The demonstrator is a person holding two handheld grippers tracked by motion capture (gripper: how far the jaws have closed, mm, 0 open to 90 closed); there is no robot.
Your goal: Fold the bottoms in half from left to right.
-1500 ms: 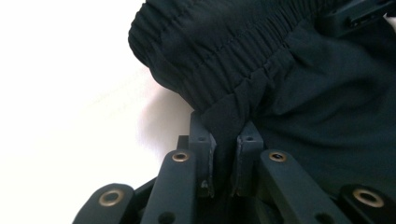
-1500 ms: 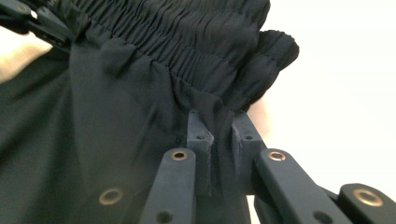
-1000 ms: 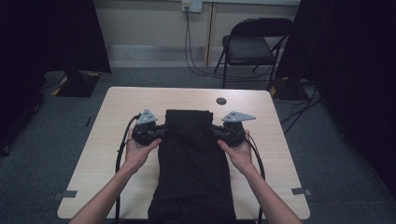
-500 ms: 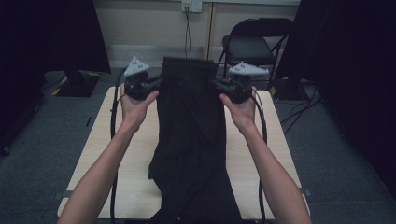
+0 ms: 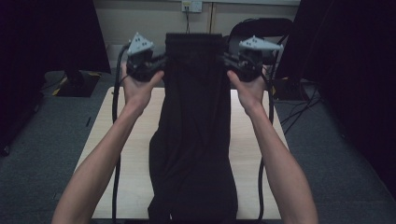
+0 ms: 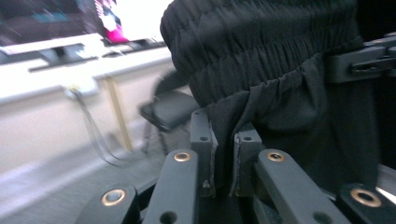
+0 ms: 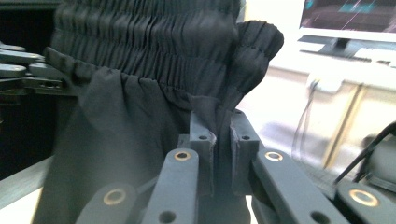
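Note:
A pair of black trousers (image 5: 194, 116) with a ruched elastic waistband (image 6: 261, 42) hangs from both grippers, raised above the table; the legs trail down onto the tabletop toward the near edge. My left gripper (image 5: 159, 60) is shut on the cloth just under the waistband's left end, and its own view shows the cloth pinched between the pads (image 6: 223, 154). My right gripper (image 5: 229, 60) is shut on the right end the same way, cloth bunched between its pads (image 7: 223, 144). The waistband (image 7: 140, 32) is stretched flat between the two.
The light wooden table (image 5: 126, 154) lies below, with grey carpet around it. A folding chair (image 5: 275, 28) stands behind the table's far right, and cables (image 5: 299, 107) run over the floor there. A wall with a socket (image 5: 191, 5) is at the back.
Both grippers have lifted the trousers' waistband from the tabletop to well above it. The cloth now hangs down from them, with only the legs left on the table.

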